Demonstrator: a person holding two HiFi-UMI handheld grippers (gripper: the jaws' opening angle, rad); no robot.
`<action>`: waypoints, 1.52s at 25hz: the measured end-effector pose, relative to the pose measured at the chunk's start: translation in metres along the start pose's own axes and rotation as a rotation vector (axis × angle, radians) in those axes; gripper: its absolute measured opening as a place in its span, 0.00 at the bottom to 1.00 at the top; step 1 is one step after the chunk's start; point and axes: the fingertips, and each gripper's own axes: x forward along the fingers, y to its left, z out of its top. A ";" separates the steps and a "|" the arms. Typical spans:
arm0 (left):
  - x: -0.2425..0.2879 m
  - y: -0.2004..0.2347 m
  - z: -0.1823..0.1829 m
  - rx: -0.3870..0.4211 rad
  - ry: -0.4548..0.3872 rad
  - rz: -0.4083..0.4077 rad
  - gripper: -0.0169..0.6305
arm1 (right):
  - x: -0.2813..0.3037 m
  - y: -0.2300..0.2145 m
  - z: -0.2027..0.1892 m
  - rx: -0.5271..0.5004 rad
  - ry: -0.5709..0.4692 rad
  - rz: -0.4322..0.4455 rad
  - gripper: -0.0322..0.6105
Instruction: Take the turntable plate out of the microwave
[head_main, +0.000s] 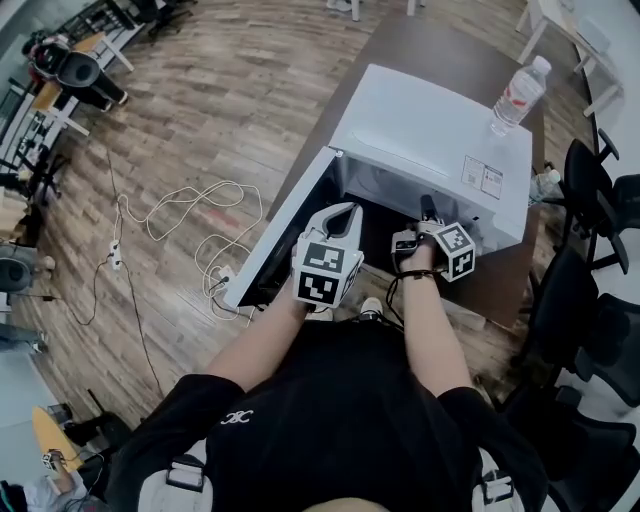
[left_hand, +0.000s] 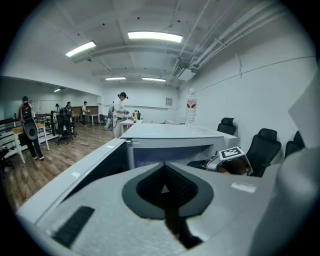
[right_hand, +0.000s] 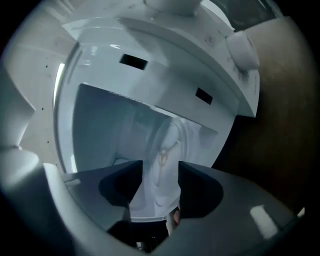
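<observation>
The white microwave (head_main: 430, 140) stands on a brown table with its door (head_main: 285, 235) swung open to the left. My right gripper (head_main: 428, 208) points into the cavity's right side, jaws open. In the right gripper view the gripper (right_hand: 161, 167) has nothing between its fingers; ahead lies a clear round plate whose curved rim (right_hand: 65, 110) shows at the left, inside white walls. My left gripper (head_main: 347, 210) hovers in front of the opening, just right of the door. In the left gripper view its jaws (left_hand: 165, 172) meet and hold nothing. The plate is hidden in the head view.
A water bottle (head_main: 520, 95) stands on top of the microwave near its far right corner. Black office chairs (head_main: 600, 300) crowd the table's right side. Cables (head_main: 190, 220) lie on the wooden floor to the left. People (left_hand: 120, 112) stand far off in the room.
</observation>
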 end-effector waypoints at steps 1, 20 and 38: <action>0.000 0.001 -0.001 0.001 0.004 0.006 0.03 | 0.004 -0.004 0.001 0.026 -0.006 -0.004 0.39; 0.021 0.014 -0.009 0.002 0.038 0.012 0.03 | 0.032 -0.021 0.008 0.020 -0.013 -0.025 0.39; 0.017 0.031 -0.011 -0.010 0.035 0.034 0.03 | 0.057 0.001 -0.018 -0.020 0.068 0.122 0.38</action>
